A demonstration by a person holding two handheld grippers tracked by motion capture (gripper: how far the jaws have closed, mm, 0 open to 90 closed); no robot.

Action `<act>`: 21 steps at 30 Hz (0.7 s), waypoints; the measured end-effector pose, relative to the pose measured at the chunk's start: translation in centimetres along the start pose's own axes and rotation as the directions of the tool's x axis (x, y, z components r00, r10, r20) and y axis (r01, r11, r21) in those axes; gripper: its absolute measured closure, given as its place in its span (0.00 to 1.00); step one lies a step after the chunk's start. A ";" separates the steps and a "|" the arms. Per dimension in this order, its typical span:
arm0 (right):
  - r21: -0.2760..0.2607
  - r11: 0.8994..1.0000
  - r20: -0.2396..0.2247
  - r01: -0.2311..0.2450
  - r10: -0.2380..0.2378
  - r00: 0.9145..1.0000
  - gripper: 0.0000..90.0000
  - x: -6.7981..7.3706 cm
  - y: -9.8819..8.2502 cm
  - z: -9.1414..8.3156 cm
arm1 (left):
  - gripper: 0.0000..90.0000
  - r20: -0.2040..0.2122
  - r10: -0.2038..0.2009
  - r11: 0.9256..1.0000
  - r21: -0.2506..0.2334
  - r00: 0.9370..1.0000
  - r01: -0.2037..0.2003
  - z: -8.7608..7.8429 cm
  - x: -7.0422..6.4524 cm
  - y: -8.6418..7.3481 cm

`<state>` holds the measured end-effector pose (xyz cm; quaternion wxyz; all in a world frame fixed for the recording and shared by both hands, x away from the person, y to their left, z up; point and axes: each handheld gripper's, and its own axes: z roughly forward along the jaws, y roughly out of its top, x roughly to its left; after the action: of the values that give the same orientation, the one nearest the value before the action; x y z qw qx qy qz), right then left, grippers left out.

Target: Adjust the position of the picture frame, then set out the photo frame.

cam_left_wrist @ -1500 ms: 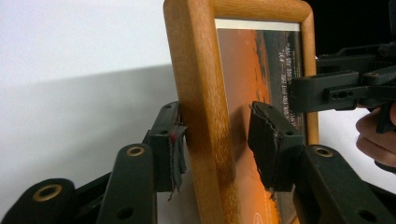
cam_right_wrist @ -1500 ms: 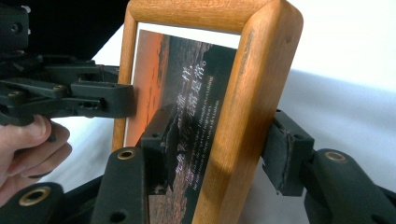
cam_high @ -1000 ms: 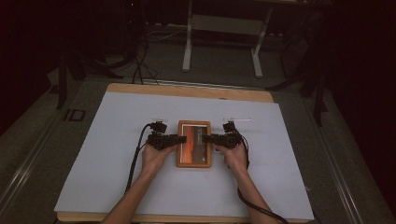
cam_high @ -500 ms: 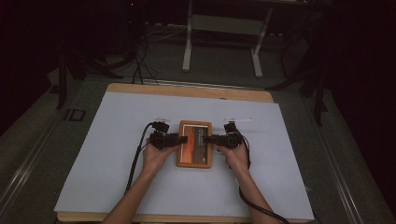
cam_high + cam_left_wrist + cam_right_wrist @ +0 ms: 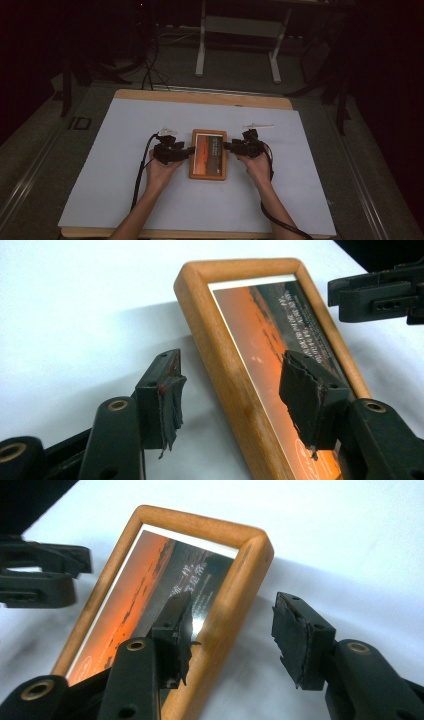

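Note:
A wooden picture frame [image 5: 208, 155] with an orange sunset print lies flat on the white sheet [image 5: 125, 165]. My left gripper [image 5: 189, 151] is at its left side. Its jaws have just been opening and now straddle the left rail [image 5: 225, 375] with gaps on both sides, one pad [image 5: 305, 390] over the glass. My right gripper [image 5: 227, 146] is at the opposite side, open, with the right rail [image 5: 235, 605] between its pads [image 5: 297, 640]. Each gripper view shows the other gripper across the frame: the right one [image 5: 380, 292], the left one [image 5: 40, 572].
The sheet covers a wooden table [image 5: 200, 97]. A thin pale stick [image 5: 257, 125] lies behind the right hand. Cables trail from both grippers along the forearms. Beyond the table's far edge stand desk legs [image 5: 201, 45] and floor cables in the dark.
The left gripper's jaws have spread apart off the frame's left rail, and that hand has drawn slightly back to the left. The right hand and the frame have stayed put.

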<state>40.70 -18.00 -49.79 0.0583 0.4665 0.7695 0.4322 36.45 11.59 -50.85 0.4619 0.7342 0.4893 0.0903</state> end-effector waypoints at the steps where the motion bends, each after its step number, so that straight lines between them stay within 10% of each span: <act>1: 0.000 1.000 0.000 0.000 0.000 1.000 0.56 0.0 0.0 0.0 | 0.48 0.000 0.000 1.000 0.000 1.000 0.000 0.0 0.0 0.0; 21: -0.007 0.966 0.079 0.259 -0.258 0.963 0.76 2.3 2.2 0.2 | 0.48 -0.034 0.003 0.999 -0.048 0.999 -0.005 -3.8 -0.1 -1.8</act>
<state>41.06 -15.69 -47.62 0.1480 0.3778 0.8173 0.4092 33.02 13.87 -50.13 0.4708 0.7223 0.4932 0.1154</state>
